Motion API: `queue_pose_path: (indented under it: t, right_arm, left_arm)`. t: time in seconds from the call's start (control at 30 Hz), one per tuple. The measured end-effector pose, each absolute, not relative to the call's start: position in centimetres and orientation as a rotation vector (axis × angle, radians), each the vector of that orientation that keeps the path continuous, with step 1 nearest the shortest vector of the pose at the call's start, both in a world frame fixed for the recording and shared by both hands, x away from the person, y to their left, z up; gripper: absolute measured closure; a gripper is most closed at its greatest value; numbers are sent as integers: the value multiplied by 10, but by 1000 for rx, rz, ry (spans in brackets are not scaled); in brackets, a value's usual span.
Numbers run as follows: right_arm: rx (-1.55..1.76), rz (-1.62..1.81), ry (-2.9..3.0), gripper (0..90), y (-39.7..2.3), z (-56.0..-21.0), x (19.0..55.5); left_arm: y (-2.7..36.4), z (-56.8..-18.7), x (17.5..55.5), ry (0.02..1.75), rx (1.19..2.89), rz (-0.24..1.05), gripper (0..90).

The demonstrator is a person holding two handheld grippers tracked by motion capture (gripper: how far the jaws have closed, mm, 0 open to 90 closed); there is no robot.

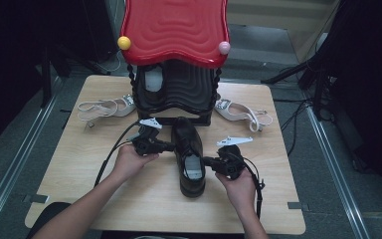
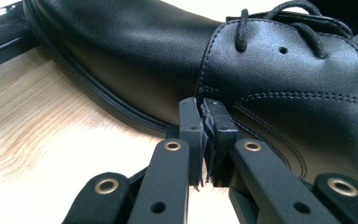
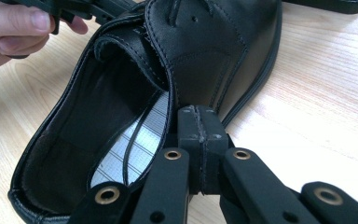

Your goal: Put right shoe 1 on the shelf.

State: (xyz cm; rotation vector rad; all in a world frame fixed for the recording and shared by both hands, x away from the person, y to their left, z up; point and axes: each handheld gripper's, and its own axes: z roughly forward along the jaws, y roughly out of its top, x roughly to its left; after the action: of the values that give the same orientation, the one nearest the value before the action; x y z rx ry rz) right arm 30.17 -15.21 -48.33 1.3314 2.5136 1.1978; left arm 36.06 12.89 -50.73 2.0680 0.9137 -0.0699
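Both forearms reach forward, the left tool (image 1: 171,146) and right tool (image 1: 206,161) held level with jaws closed.

A lab: bare wooden table (image 1: 79,164) ringed by dark equipment stands (image 1: 323,74)

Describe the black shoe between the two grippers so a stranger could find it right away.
Start at the red-roofed black rack at the table's far edge. Directly in front of it lies the black lace-up shoe, toe toward the rack. The pale strappy sandals flank the rack; this one is glossy black leather with laces.
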Motion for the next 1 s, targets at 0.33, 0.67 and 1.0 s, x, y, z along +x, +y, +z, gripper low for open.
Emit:
queue_pose_path:
  t: [0.33, 0.67, 1.0]
  right_arm:
    - [1367, 1260, 2488, 816, -161, -477, 304]
    - [1378, 1320, 2448, 668, -162, -452, 297]
    - [1370, 1269, 2500, 603, -140, -448, 289]
  left_arm:
    - [135, -496, 360, 892, 2092, -50, 788]
    - [149, -474, 353, 873, 2085, -52, 589]
    - [155, -454, 353, 857, 2080, -37, 581]
